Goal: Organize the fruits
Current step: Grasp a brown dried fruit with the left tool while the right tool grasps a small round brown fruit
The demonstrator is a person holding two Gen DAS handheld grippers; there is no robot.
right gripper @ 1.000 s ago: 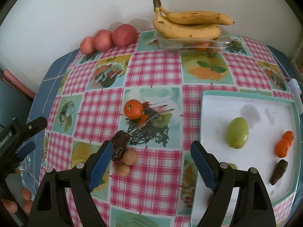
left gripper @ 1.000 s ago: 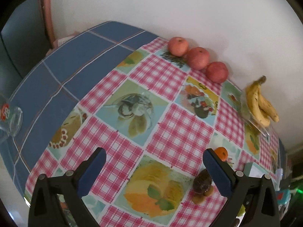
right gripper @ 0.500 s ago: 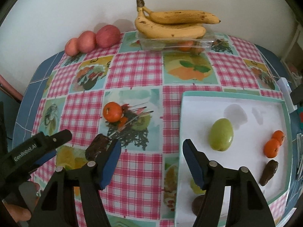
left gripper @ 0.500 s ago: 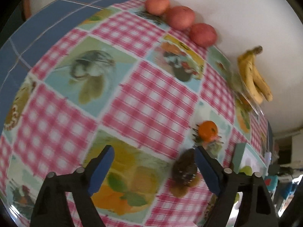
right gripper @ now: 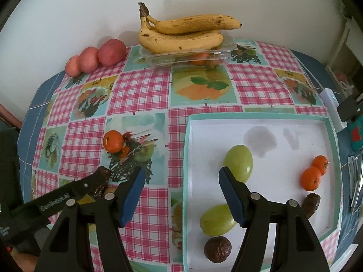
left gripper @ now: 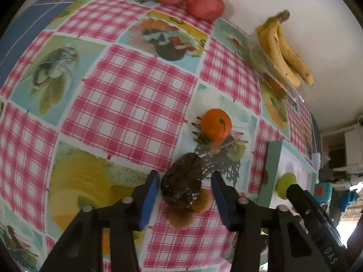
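Left gripper [left gripper: 184, 187] jaws astride dark wrinkled fruit [left gripper: 182, 184], gaps both sides.

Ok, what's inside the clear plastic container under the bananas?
Through the clear container, under the bananas, an orange fruit and a brownish one show. The glare and the bananas hide the rest, so I cannot count what is inside.

My right claw [right gripper: 180, 189] hangs spread wide over the near left rim of the white tray [right gripper: 330, 136], gripping nothing. In the tray I see two green fruits [right gripper: 240, 162], two tangerines [right gripper: 311, 178] and two dark wrinkled fruits [right gripper: 217, 249]. On the counter [right gripper: 140, 90], my left claw [right gripper: 97, 184] reaches a dark fruit [right gripper: 102, 176] near a tangerine [right gripper: 113, 141].
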